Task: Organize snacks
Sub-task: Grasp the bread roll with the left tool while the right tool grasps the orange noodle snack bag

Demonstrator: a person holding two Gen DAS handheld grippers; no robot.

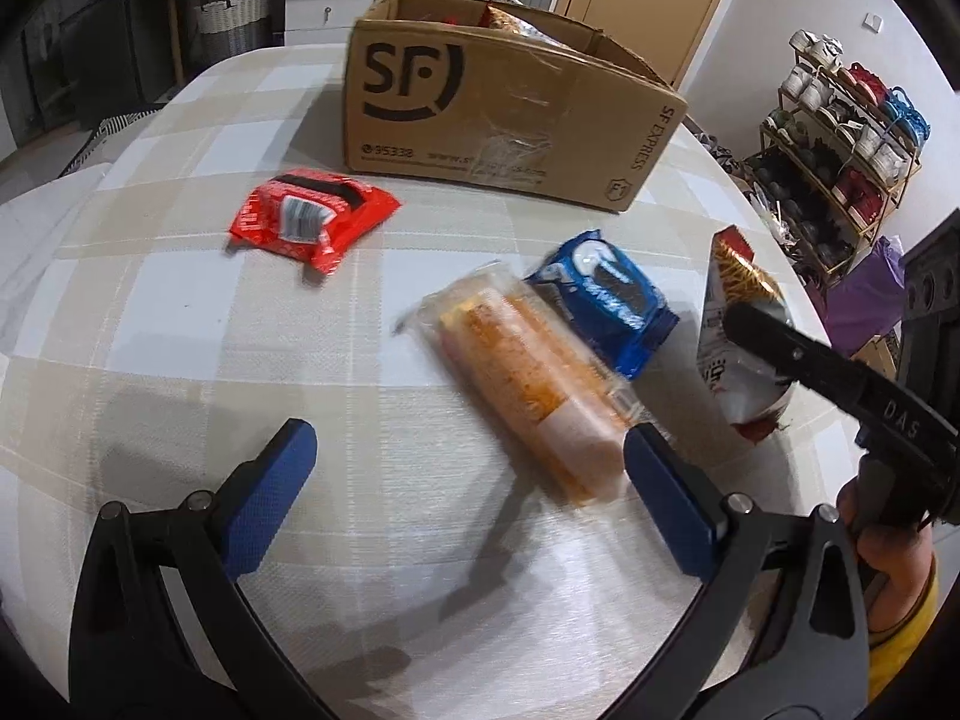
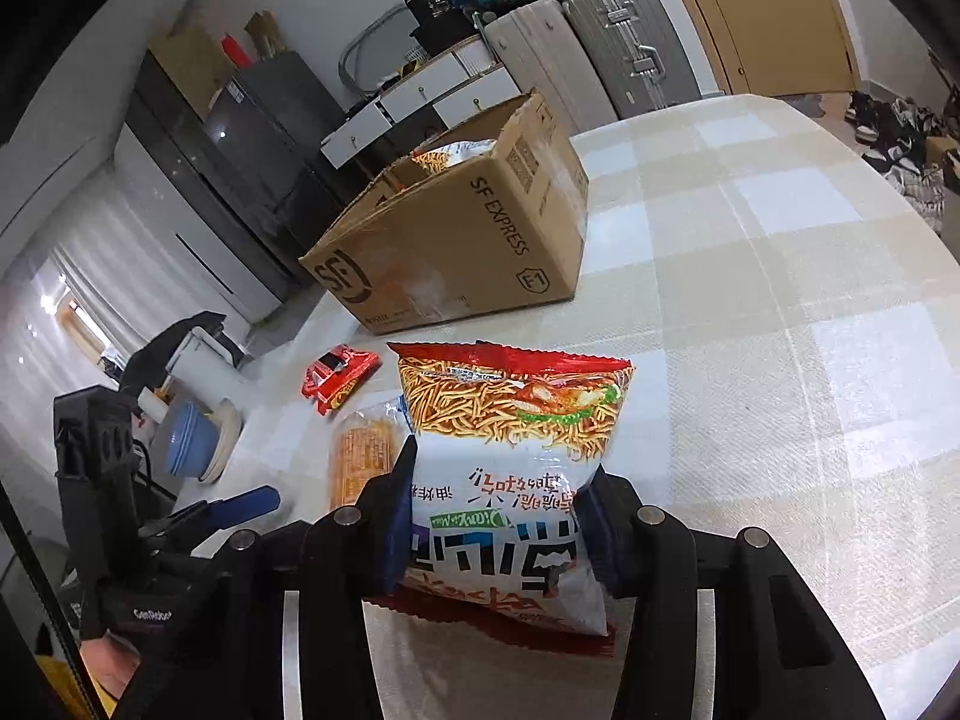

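Observation:
My right gripper [image 2: 498, 516] is shut on a white and red noodle snack bag [image 2: 516, 450], held just above the table; the bag also shows in the left wrist view [image 1: 741, 324]. My left gripper [image 1: 471, 480] is open and empty above the table, its right finger beside a long orange snack pack [image 1: 528, 384]. A blue cookie pack [image 1: 606, 300] lies against the orange one. A red packet [image 1: 312, 219] lies to the left. An open SF cardboard box [image 1: 504, 114] stands at the table's far side with snacks inside.
The checked tablecloth table [image 1: 180, 330] has a rounded edge at right. A shoe rack [image 1: 840, 162] stands beyond it. Suitcases [image 2: 618, 42] and drawers stand behind the box. Blue bowls [image 2: 192, 444] sit off the table's left.

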